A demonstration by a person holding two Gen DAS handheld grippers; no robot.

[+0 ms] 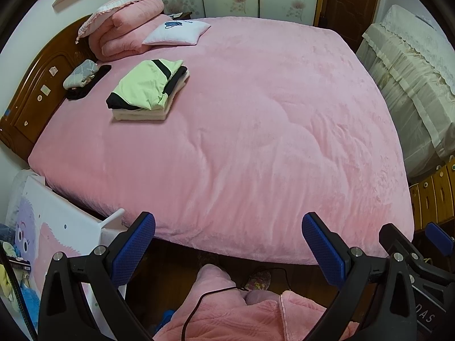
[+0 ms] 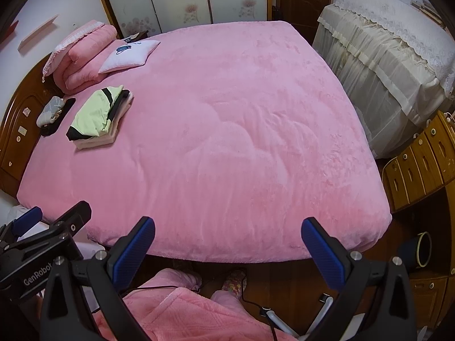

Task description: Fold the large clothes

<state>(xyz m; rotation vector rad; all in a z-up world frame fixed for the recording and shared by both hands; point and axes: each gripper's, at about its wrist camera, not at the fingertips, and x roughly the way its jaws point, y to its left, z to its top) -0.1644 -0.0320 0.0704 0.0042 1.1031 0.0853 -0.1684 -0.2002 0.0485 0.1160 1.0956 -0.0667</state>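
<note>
A stack of folded clothes (image 1: 148, 89) lies on the pink bed (image 1: 256, 142) toward its head, a light-green and black garment on top of cream ones; the stack (image 2: 99, 118) shows at the left in the right wrist view. My left gripper (image 1: 229, 244) hovers open over the bed's near edge, nothing between its blue pads. My right gripper (image 2: 229, 247) is likewise open and empty above the near edge of the bed (image 2: 227, 142). Each gripper appears at the side of the other's view. Both are far from the stack.
Folded pink quilts (image 1: 125, 25) and a white cushion (image 1: 176, 32) sit at the headboard, with a small grey bundle (image 1: 81, 74) beside them. A lace-covered piece of furniture (image 2: 389, 65) and wooden drawers (image 2: 421, 156) stand right. A person's pink-robed legs (image 2: 182, 309) are below.
</note>
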